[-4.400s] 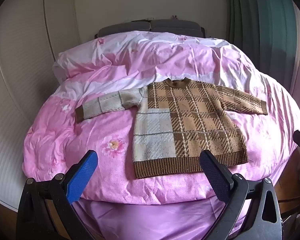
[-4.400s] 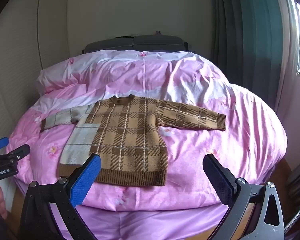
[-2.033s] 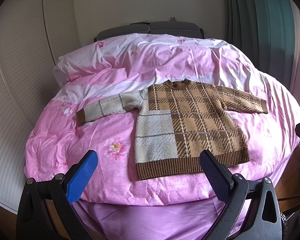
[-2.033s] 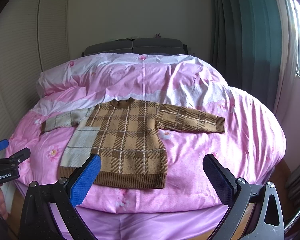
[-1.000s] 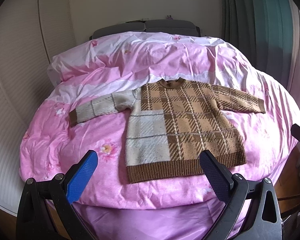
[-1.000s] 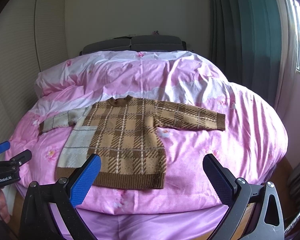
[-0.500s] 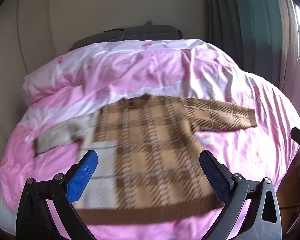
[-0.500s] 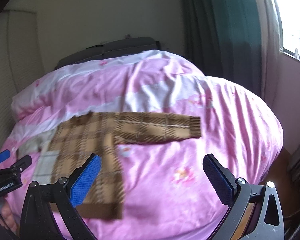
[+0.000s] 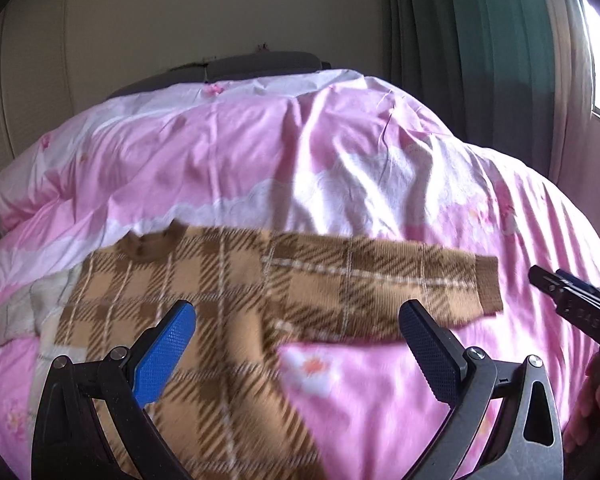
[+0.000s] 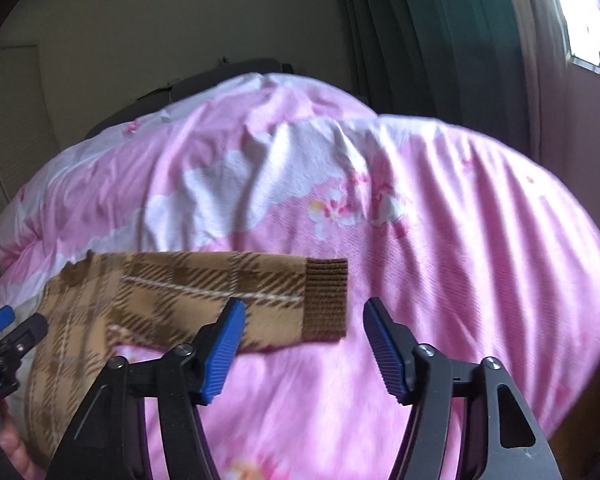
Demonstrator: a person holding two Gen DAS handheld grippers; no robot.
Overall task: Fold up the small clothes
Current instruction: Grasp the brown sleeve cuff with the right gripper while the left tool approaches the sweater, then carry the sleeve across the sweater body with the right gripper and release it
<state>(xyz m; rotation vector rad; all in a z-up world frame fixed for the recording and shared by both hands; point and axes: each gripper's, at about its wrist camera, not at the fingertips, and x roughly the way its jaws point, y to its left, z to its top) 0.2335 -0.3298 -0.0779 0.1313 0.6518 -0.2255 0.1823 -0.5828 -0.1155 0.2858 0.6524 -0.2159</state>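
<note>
While both tongs hang over the near side of the bed, I log the following. One sweater [image 9: 204, 300] — brown and tan plaid, with a pale panel on its left side — lies flat on one pink floral duvet [image 9: 340, 152]. Two sleeves: the plaid one [image 10: 220, 284] reaches out to the right, its ribbed brown cuff [image 10: 326, 300] lying just ahead of and between the fingers of my right gripper [image 10: 304, 344]; the pale one [image 9: 20, 312] trails off left of my left gripper [image 9: 300, 356]. One collar [image 9: 148, 246], ahead of the left gripper's blue finger.

Left gripper: released, fingers spread wide above the sweater's chest, holding nothing. Right gripper: released too, with a narrower gap, holding nothing; I cannot tell whether its left finger [image 10: 224, 348] touches the sleeve.

Open room: bare duvet right of the cuff and below the sleeve, up to the bed's right edge. Beyond that edge, green curtains [image 9: 480, 52] and one window [image 10: 580, 16]. One dark headboard [image 9: 260, 64] at the far end.
</note>
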